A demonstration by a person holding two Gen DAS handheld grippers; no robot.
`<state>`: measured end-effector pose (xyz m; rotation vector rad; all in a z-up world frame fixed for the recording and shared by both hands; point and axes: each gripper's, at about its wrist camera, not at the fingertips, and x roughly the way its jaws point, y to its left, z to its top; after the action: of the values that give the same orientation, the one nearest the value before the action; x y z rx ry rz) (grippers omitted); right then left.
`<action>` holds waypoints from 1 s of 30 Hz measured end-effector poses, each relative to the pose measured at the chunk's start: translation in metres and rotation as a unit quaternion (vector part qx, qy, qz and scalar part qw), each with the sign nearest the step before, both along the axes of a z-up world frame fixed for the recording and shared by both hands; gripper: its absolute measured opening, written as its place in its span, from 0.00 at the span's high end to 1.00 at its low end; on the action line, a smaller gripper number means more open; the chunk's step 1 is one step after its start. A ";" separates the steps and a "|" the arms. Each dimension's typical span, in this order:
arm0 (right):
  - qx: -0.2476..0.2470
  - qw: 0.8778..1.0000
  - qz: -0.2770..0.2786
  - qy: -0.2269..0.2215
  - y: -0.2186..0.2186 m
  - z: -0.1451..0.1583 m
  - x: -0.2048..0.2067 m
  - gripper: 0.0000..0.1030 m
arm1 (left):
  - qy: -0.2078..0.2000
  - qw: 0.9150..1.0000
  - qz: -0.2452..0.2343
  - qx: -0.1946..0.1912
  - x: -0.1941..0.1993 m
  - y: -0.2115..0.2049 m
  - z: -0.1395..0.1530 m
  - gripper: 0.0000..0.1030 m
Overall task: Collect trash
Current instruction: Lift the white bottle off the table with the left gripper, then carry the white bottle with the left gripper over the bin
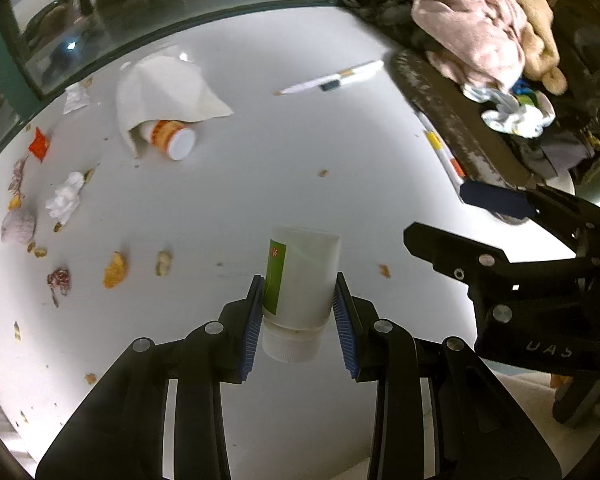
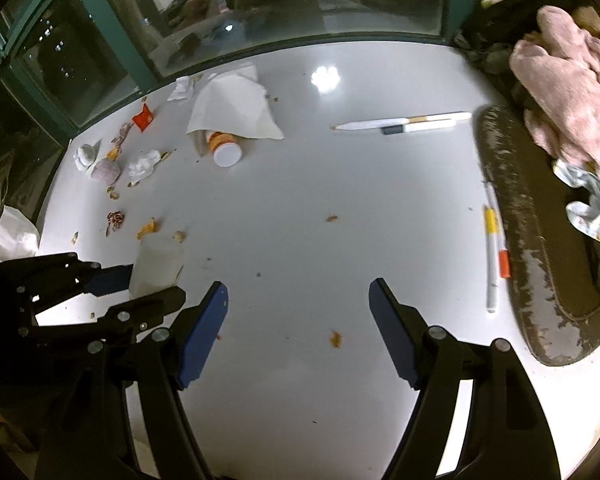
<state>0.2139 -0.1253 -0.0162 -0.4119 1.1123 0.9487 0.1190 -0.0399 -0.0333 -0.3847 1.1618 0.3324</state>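
Left gripper (image 1: 299, 312) clamping a white green-labelled plastic bottle (image 1: 300, 280), right gripper (image 2: 298, 328) open and empty, orange-labelled pill bottle (image 1: 172, 138) at eleven o'clock on the white table (image 1: 260, 184)

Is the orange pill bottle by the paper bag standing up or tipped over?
Tipped over. The orange pill bottle lies on its side on the table, white cap outward, its base tucked under the paper bag.

Dim room, glare spot on the white table (image 2: 326, 76), fisheye-bent dark edges

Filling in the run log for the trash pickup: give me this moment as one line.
left claw: shut on white bottle | right claw: open, empty | orange-label bottle: lying under paper on table
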 end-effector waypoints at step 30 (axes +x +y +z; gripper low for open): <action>-0.004 0.984 -0.175 -0.009 -0.062 0.007 -0.079 0.32 | -0.020 0.987 -0.158 -0.005 -0.040 -0.027 0.007 0.69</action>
<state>0.1350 -0.1871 -0.0097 -0.2207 1.1275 0.6283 0.0794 -0.0674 -0.0263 -0.2105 1.1649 0.0421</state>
